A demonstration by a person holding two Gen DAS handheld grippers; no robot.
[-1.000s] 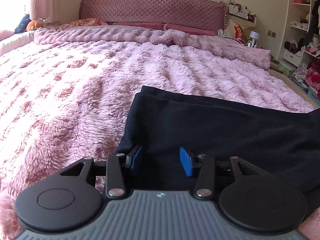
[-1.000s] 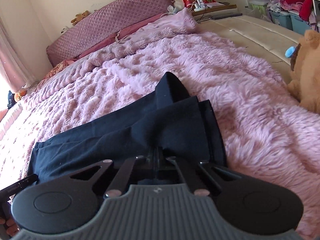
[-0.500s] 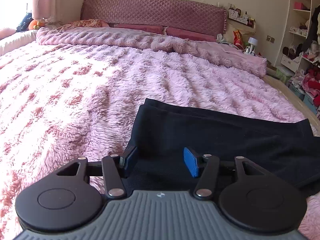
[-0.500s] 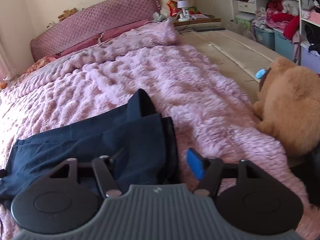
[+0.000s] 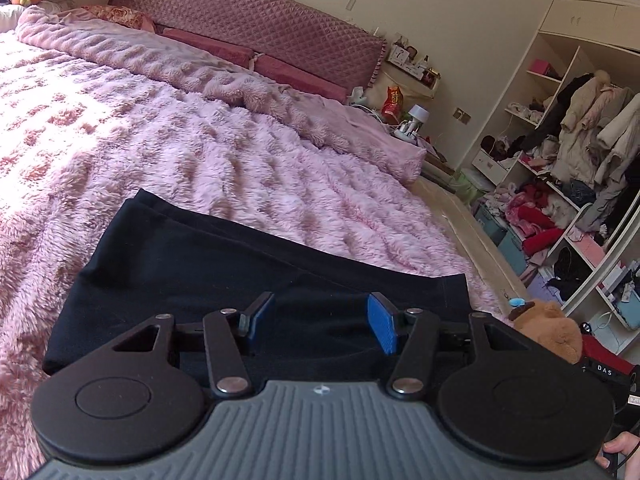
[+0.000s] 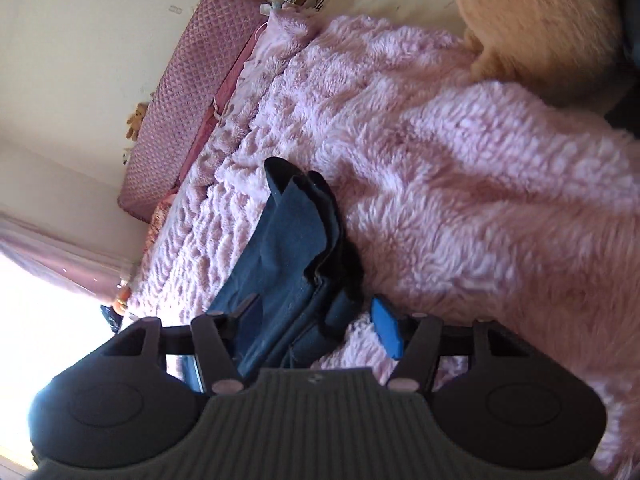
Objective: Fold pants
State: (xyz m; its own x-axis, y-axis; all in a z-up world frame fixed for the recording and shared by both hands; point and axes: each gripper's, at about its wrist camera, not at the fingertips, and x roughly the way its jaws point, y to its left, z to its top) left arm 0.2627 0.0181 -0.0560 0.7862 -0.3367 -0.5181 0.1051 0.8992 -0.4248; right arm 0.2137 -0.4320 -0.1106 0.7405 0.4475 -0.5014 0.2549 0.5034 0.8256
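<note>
Pants (image 5: 248, 272): dark navy cloth, matt, smooth knit, stitched hem. Bed blanket (image 5: 160, 152): pink plush, long shaggy pile, slight sheen in sunlight. Headboard (image 5: 256, 28): mauve quilted fabric, diamond stitching, soft lustre. Left hand-held gripper (image 5: 320, 326): matt black plastic arms, ribbed grey plastic body, blue ridged rubbery pads (image 5: 382, 330), bright metal rivets. Right hand-held gripper (image 6: 320, 326): same matt plastic, blue pad. Stuffed toy (image 6: 536, 16): tan fuzzy plush. Wardrobe shelves (image 5: 560, 80): white, smooth painted finish.
</note>
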